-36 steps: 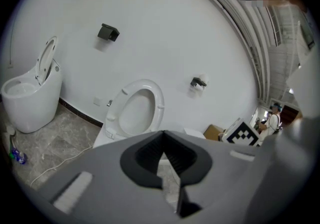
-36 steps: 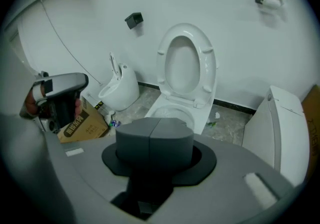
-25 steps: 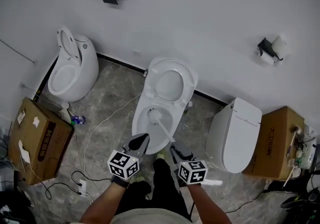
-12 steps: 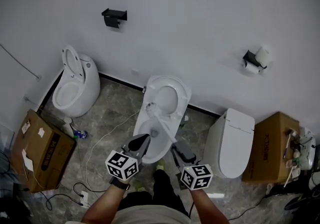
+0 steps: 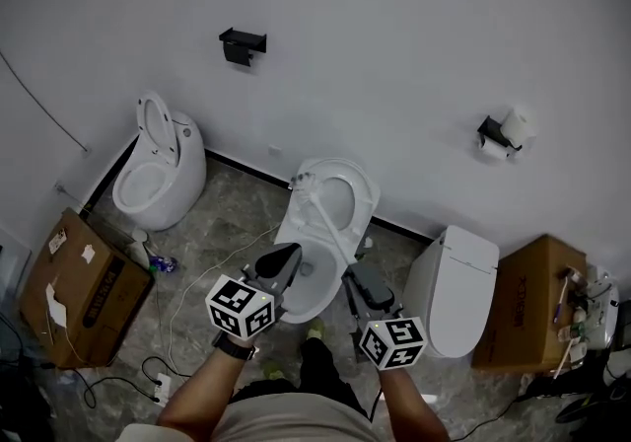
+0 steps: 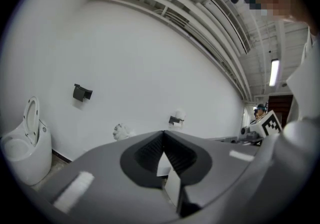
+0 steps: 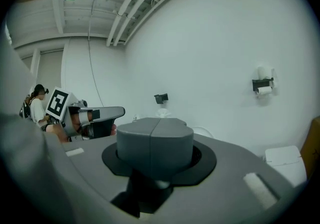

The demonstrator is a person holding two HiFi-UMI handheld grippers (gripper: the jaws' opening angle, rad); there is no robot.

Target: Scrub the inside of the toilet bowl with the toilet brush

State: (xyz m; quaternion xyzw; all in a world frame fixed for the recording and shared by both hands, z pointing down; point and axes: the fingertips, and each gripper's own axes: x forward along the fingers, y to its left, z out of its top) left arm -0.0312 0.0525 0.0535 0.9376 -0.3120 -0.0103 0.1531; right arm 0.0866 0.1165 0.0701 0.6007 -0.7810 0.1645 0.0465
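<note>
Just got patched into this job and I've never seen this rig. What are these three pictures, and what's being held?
No robot here: a person holds a hand-held gripper in each hand. The top-down picture comes from a camera on their head; the other two come from cameras riding on the grippers, looking along the jaws. Three toilets stand on the floor: the open middle toilet before the person, a left toilet and a closed right toilet. The right hand-held gripper is shut on the toilet brush, whose head sits up by the raised seat, out of the bowl. The left hand-held gripper is shut and empty.
</note>
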